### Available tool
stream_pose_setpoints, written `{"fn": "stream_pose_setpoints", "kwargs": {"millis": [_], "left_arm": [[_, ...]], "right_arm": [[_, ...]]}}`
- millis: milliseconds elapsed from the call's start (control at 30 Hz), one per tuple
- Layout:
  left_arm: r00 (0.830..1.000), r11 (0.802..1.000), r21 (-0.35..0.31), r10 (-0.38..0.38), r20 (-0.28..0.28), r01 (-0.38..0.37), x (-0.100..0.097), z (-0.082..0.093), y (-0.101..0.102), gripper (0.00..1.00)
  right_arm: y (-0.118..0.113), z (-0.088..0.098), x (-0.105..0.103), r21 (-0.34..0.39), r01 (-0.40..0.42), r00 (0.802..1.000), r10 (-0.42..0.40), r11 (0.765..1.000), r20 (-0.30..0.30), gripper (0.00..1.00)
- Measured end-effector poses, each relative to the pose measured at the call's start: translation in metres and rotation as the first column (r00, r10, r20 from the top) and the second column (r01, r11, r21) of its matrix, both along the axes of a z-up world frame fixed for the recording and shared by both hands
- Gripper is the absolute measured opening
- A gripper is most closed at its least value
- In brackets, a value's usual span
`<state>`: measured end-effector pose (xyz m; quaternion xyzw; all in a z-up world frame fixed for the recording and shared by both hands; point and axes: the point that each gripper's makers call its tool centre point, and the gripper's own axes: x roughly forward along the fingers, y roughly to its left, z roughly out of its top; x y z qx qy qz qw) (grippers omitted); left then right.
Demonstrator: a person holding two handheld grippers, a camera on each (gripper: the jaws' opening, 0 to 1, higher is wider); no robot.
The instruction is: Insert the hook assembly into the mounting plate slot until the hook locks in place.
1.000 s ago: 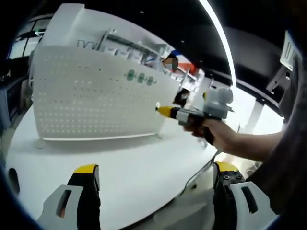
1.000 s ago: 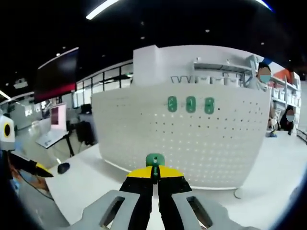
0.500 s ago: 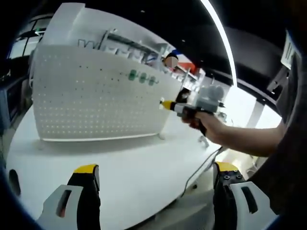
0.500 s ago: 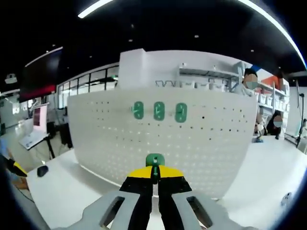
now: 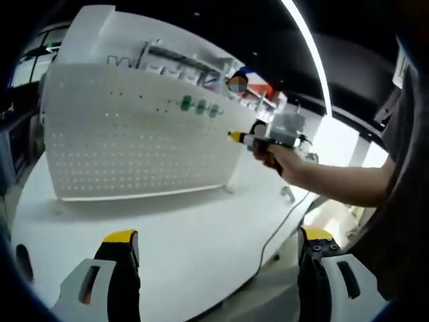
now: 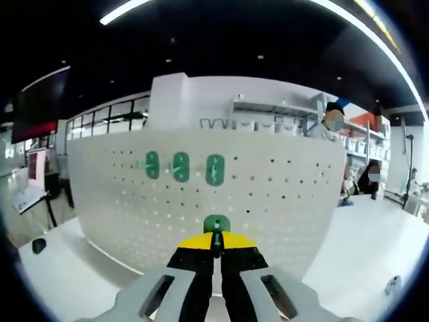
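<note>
Three green hooks [image 6: 181, 166] already sit in a row high on the white pegboard [image 6: 268, 201], which stands upright on the white counter [image 5: 181, 235]. In the right gripper view, the right gripper [image 6: 216, 249] has its jaws pressed together on a fourth green hook [image 6: 216, 224], held in front of the board's lower middle and apart from it. In the left gripper view, the same gripper [image 5: 236, 137] is held in a hand [image 5: 285, 159] and points its yellow tip at the board's right part, below the hooks [image 5: 199, 106]. The left gripper [image 5: 214, 245] hangs over the counter with jaws wide apart and nothing between them. A cable [image 5: 281, 225] trails over the counter's edge.
</note>
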<state>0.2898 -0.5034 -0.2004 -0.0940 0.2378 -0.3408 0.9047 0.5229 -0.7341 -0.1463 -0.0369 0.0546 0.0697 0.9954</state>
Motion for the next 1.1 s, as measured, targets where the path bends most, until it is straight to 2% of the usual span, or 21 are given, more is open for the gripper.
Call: {"fn": "stream_pose_setpoints", "kwargs": {"millis": [100, 200, 267, 433, 567, 733, 967, 1100], "left_arm": [[1.000, 1.000, 0.020, -0.007, 0.016, 0.007, 0.003, 0.001, 0.000, 1.00], [1.000, 1.000, 0.012, 0.007, 0.028, -0.007, 0.007, 0.005, 0.000, 1.00], [0.998, 1.000, 0.014, 0.023, 0.061, -0.024, 0.012, 0.010, 0.002, 1.00], [0.996, 0.999, 0.019, 0.037, 0.076, -0.038, 0.015, 0.013, 0.003, 1.00], [0.994, 0.996, 0.065, 0.049, 0.093, -0.056, 0.016, 0.010, 0.007, 1.00], [0.990, 0.994, 0.068, 0.079, 0.119, -0.087, 0.021, 0.014, 0.013, 1.00], [0.985, 0.988, 0.110, 0.092, 0.149, -0.109, 0.025, 0.014, 0.020, 0.99], [0.983, 0.988, 0.106, 0.096, 0.154, -0.113, 0.026, 0.016, 0.019, 0.98]], "right_arm": [[-0.004, 0.004, 0.006, 0.009, 0.010, 1.000, -0.011, 1.000, 0.010, 0.00], [-0.005, 0.009, 0.012, 0.005, 0.014, 1.000, -0.015, 1.000, 0.020, 0.00], [-0.007, 0.012, 0.017, 0.001, 0.018, 0.999, -0.018, 1.000, 0.030, 0.00], [-0.008, 0.022, 0.031, -0.005, 0.018, 0.999, -0.018, 1.000, 0.049, 0.00], [-0.010, 0.033, 0.041, -0.008, 0.021, 0.997, -0.021, 1.000, 0.075, 0.00], [-0.017, 0.041, 0.054, -0.006, 0.039, 0.994, -0.038, 0.999, 0.099, 0.00], [-0.027, 0.049, 0.063, 0.009, 0.067, 0.989, -0.068, 0.998, 0.131, 0.00], [-0.033, 0.057, 0.066, 0.025, 0.076, 0.984, -0.079, 0.997, 0.157, 0.00]]}}
